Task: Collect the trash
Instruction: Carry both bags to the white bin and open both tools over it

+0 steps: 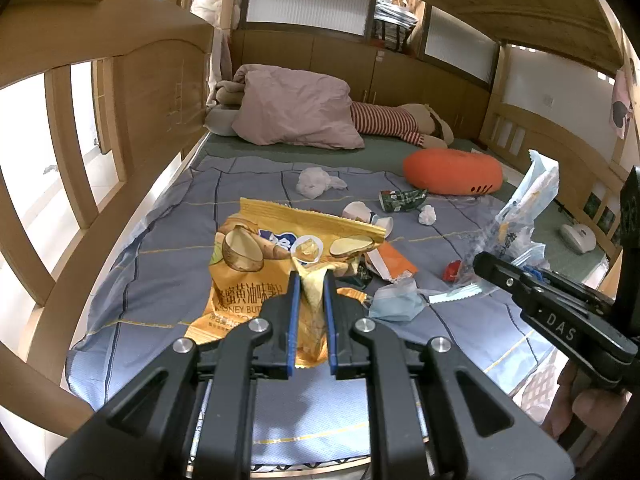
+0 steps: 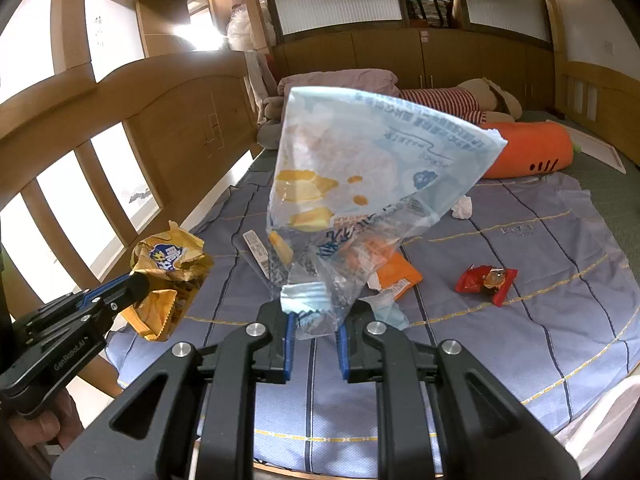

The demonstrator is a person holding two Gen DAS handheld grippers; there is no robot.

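Note:
My left gripper (image 1: 312,280) is shut on a crumpled yellow chip bag (image 1: 260,256), held up above the blue bedspread (image 1: 168,280). My right gripper (image 2: 316,318) is shut on the bottom of a clear, pale-blue plastic snack bag (image 2: 372,168) that stands up in front of it. Each gripper shows in the other's view: the right gripper (image 1: 486,264) with its bag, the left gripper (image 2: 136,284) with the chip bag (image 2: 168,268). Loose on the bedspread lie a white tissue (image 1: 316,182), a green wrapper (image 1: 402,200), a red wrapper (image 2: 486,282), an orange packet (image 2: 398,274) and a blue face mask (image 1: 396,300).
An orange carrot plush (image 1: 454,172), a pink pillow (image 1: 298,114) and a striped soft toy (image 1: 396,122) lie at the far end of the bed. A wooden bed rail (image 1: 80,184) runs along the left side. A white paper cup (image 1: 360,212) lies among the litter.

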